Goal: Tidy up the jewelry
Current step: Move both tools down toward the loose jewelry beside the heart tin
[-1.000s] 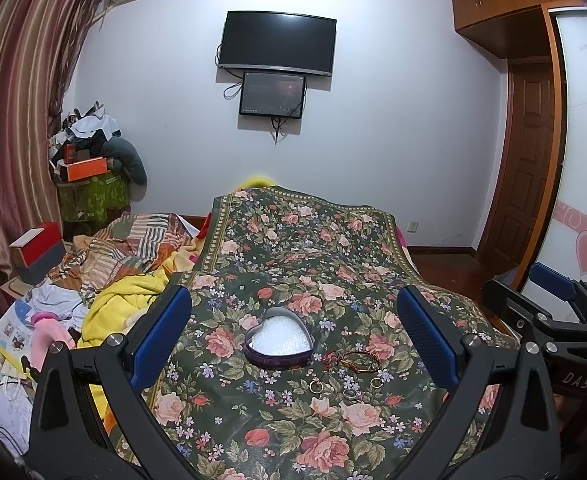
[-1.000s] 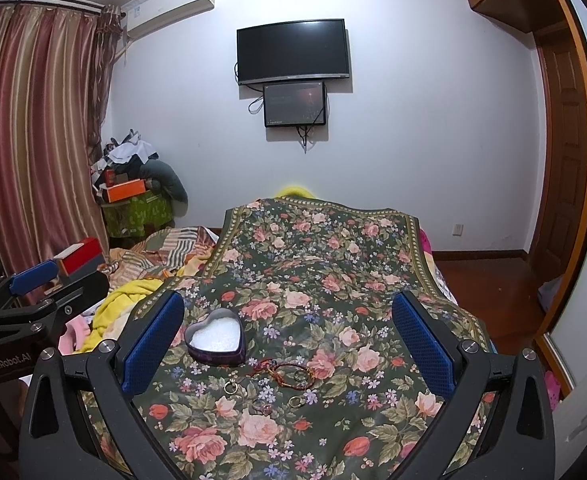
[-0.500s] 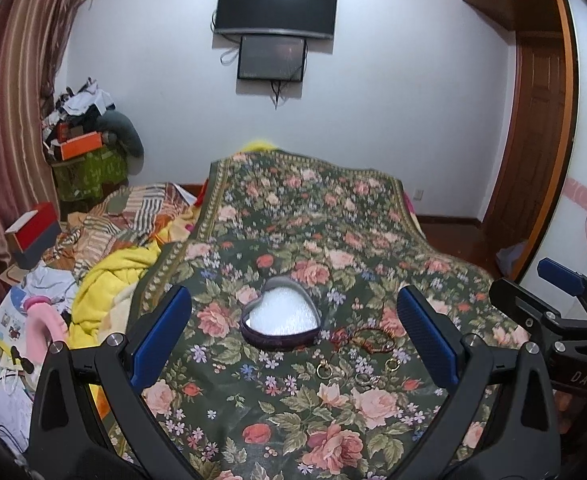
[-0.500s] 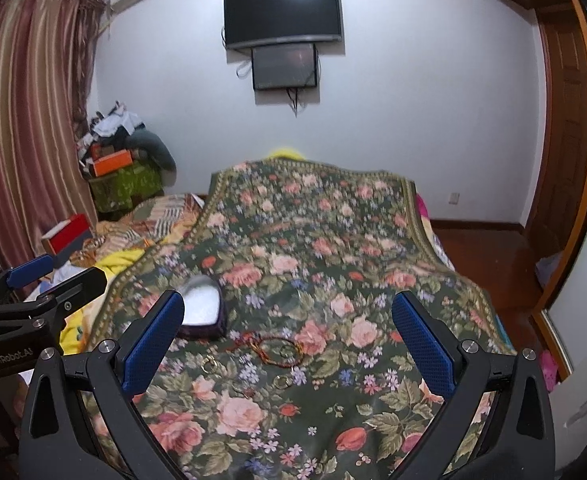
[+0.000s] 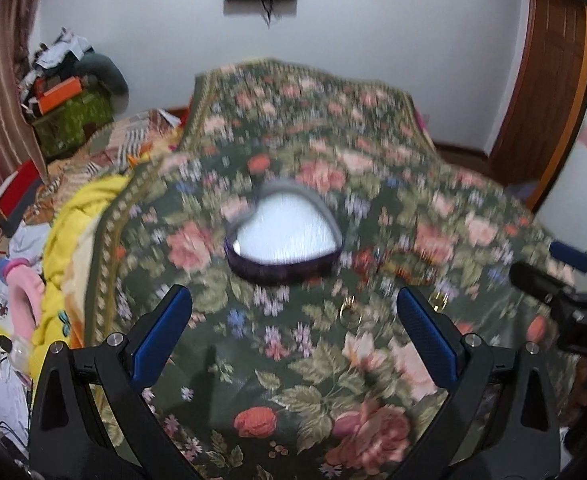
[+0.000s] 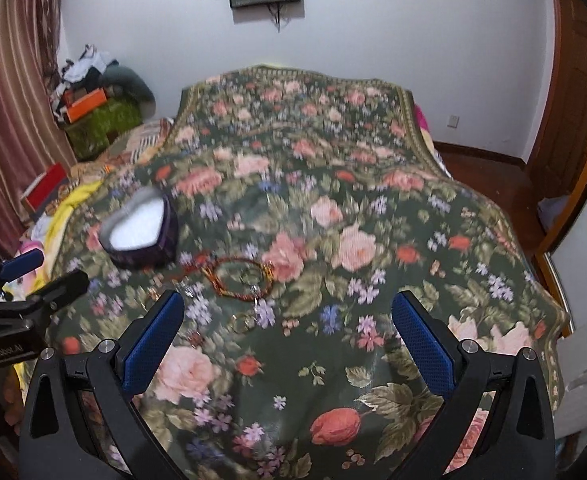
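Heart-shaped jewelry box [image 6: 141,227], open, white lining, sits on floral bedspread [image 6: 333,208]. Red cord bracelet [image 6: 239,278] and small rings [image 6: 242,322] lie just beside it. Left hand-held gripper [image 5: 293,330] and right hand-held gripper [image 6: 287,326]: both spread wide, empty, above bedspread.

Cloth, metal and plastic
Woven floral bedspread [image 6: 333,184], matt; shiny metal ring [image 5: 348,315]; tongs' [image 6: 287,330] textured blue pads [image 6: 421,346], matt black plastic.
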